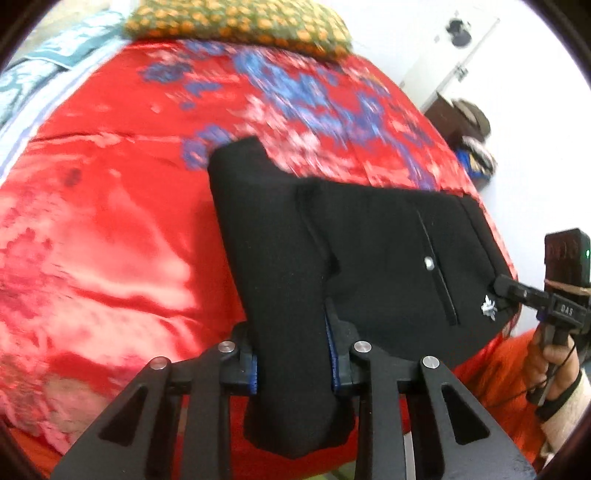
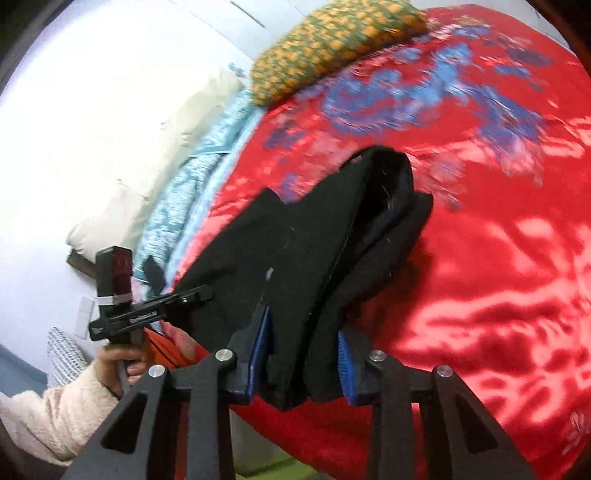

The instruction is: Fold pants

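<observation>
Black pants, bunched in folds, fill the near view, lifted over the bedspread. Beneath spreads a red bedspread with blue flowers, a yellow-dotted pillow at its far end. Left gripper has its jaws pinching one thick fold; right gripper has its jaws clamped on another bundle. A small silver button shows beside a pocket slit.

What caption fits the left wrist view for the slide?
Left tongs clamp a folded edge of the black pants over the red bedspread; right tongs grip the far side.
</observation>
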Action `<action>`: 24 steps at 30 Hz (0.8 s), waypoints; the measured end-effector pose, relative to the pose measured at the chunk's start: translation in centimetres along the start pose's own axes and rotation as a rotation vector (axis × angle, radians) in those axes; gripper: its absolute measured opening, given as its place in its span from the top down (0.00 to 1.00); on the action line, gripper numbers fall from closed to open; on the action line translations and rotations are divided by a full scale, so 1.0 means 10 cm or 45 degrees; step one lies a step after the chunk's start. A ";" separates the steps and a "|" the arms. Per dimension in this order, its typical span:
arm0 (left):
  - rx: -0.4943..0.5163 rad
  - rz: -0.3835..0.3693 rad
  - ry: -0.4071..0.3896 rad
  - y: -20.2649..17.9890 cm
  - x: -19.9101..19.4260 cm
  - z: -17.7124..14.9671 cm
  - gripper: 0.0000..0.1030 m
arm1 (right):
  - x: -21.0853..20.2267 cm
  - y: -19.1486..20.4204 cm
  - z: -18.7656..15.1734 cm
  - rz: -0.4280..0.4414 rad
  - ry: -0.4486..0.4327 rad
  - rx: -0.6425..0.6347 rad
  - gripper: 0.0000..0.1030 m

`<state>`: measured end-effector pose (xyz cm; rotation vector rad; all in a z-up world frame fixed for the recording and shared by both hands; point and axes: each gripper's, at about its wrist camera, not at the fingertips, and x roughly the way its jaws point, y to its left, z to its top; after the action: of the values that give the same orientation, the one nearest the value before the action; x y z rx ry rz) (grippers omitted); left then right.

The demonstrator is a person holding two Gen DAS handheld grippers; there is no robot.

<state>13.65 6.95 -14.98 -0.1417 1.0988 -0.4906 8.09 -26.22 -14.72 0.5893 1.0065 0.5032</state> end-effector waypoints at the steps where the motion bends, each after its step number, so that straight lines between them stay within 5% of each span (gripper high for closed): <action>1: -0.009 0.017 -0.024 0.06 -0.06 0.04 0.75 | 0.08 0.08 0.09 0.013 0.003 -0.015 0.67; 4: -0.013 0.136 -0.063 0.28 -0.13 0.16 0.71 | 0.35 0.21 0.27 0.014 0.024 -0.049 0.67; 6: 0.004 0.270 -0.032 0.36 -0.04 0.16 0.59 | 0.58 0.24 0.32 -0.025 0.051 -0.073 0.62; 8: 0.010 0.429 0.014 0.37 0.03 0.09 0.54 | 0.79 0.21 0.28 -0.155 0.112 -0.066 0.45; 10: 0.051 0.489 -0.019 0.28 -0.05 -0.02 0.39 | 0.78 0.21 0.16 -0.268 0.123 -0.094 0.03; 11: 0.072 0.494 -0.058 0.22 -0.14 -0.08 0.34 | 0.69 0.24 0.08 -0.315 0.102 -0.130 0.00; 16: 0.141 0.538 -0.317 -0.29 -0.82 -0.18 0.03 | 0.04 0.67 -0.18 -0.566 0.011 -0.358 0.00; 21: 0.159 0.617 -0.379 -0.80 -1.49 -0.21 0.03 | -0.66 1.29 -0.30 -0.728 -0.098 -0.436 0.00; 24: 0.041 0.699 -0.486 -0.98 -1.82 -0.45 0.03 | -0.95 1.63 -0.43 -0.761 -0.159 -0.425 0.00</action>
<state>0.10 7.01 1.30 0.0943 0.7114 0.0162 -1.93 -19.30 0.39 0.0077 0.8997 0.0935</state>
